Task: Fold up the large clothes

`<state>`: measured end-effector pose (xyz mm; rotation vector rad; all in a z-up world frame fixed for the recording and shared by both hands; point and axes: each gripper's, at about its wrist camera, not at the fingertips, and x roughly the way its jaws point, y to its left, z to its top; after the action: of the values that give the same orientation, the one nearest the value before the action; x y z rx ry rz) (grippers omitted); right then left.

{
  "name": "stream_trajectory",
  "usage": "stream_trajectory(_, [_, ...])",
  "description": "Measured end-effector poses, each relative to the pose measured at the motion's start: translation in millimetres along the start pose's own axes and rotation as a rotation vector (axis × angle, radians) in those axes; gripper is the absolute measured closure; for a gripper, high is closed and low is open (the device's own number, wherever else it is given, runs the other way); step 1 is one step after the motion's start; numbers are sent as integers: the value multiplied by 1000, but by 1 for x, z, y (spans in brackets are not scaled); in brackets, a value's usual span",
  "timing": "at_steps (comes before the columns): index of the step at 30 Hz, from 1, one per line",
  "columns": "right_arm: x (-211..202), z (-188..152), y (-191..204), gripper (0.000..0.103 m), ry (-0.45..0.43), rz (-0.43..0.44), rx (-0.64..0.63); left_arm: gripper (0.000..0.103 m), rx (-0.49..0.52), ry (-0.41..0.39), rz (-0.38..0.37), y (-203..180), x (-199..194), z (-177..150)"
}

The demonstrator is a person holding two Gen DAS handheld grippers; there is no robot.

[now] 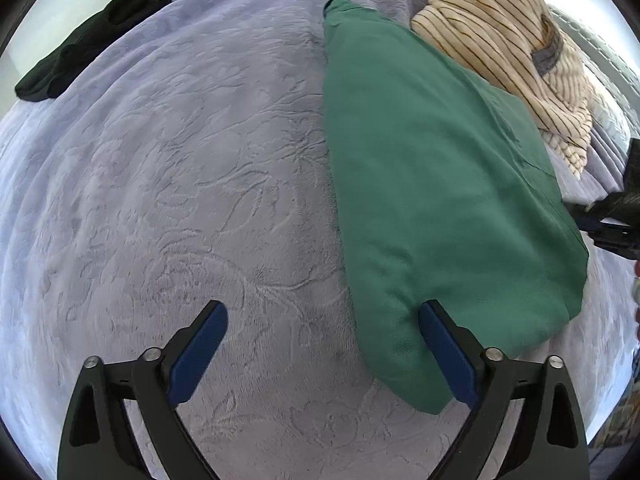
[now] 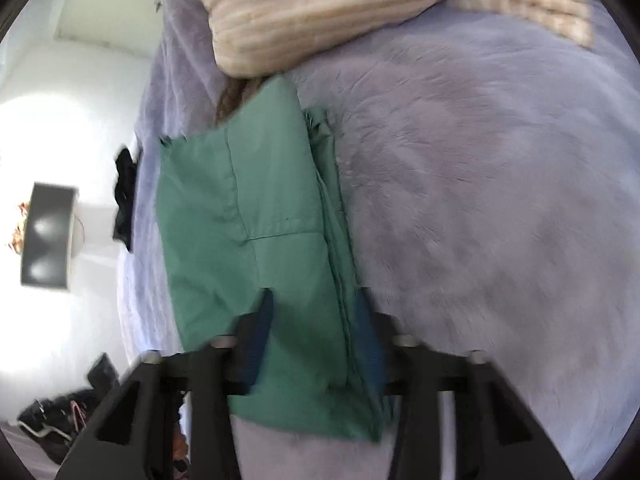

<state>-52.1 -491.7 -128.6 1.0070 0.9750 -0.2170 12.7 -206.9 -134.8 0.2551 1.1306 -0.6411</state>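
Lying folded on the lavender blanket (image 1: 168,184), the green garment (image 1: 432,184) is reaching toward the striped beige garment (image 1: 508,40). The left gripper (image 1: 323,354) is gaping wide, holding nothing. The right gripper (image 2: 316,340) is straddling the fold's near edge, not visibly clamping. A black garment (image 1: 84,44) is sitting at the blanket's far edge.

The folded garment (image 1: 440,200) lies on the blanket (image 1: 180,200); behind it, touching its far edge, sits the striped heap (image 1: 500,48); well apart to the far left lies a dark garment (image 1: 88,40), near the blanket's edge; the left gripper (image 1: 322,354) hangs at the folded garment's near left corner; the right gripper (image 2: 316,344) straddles its right side, one finger (image 2: 260,328) on top.
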Motion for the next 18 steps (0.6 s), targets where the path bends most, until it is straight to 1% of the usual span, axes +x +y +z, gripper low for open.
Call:
stream_trajectory(1, [11,4,2,94,17,-60,-30,1,-7,4,1,1,1,0])
stream_trajectory(2, [21,6,0,94,23,-101,-47,1,-12,10,-4,2,2,0])
stream_trajectory(3, [28,8,-6,94,22,-113,-43,1,-21,21,-12,2,2,1])
stream_trajectory(4, [30,9,-11,94,16,-105,-23,1,-24,31,-15,3,1,3])
stream_trajectory(6, [26,9,-24,94,-19,-36,55,2,-23,51,-18,4,-3,8])
stream_trajectory(7, [20,8,-26,94,-40,-18,62,2,-22,48,-27,5,-7,12])
stream_trajectory(8, [13,8,-25,92,-64,-2,55,2,-27,38,-47,7,-10,16])
stream_trajectory(9, [5,9,-25,89,-88,22,37,2,-39,30,-81,10,-13,20])
stream_trajectory(10, [-1,12,-24,81,-95,54,19,2,-53,33,-117,13,-12,26])
stream_trajectory(11, [-3,19,-25,50,-77,120,11,2,-65,43,-146,15,-9,31])
stream_trajectory(12, [-3,23,-26,34,-65,151,14,2,-71,60,-174,16,-3,36])
stream_trajectory(13, [-1,30,-27,23,-55,200,22,2,-74,92,-211,15,7,42])
stream_trajectory(14, [4,37,-29,23,-37,243,29,2,-77,125,-252,15,17,46])
stream_trajectory(15, [9,41,-29,23,-17,260,33,2,-87,165,-302,14,32,49])
stream_trajectory(18, [34,53,-34,23,36,265,41,2,-96,243,-346,6,56,50])
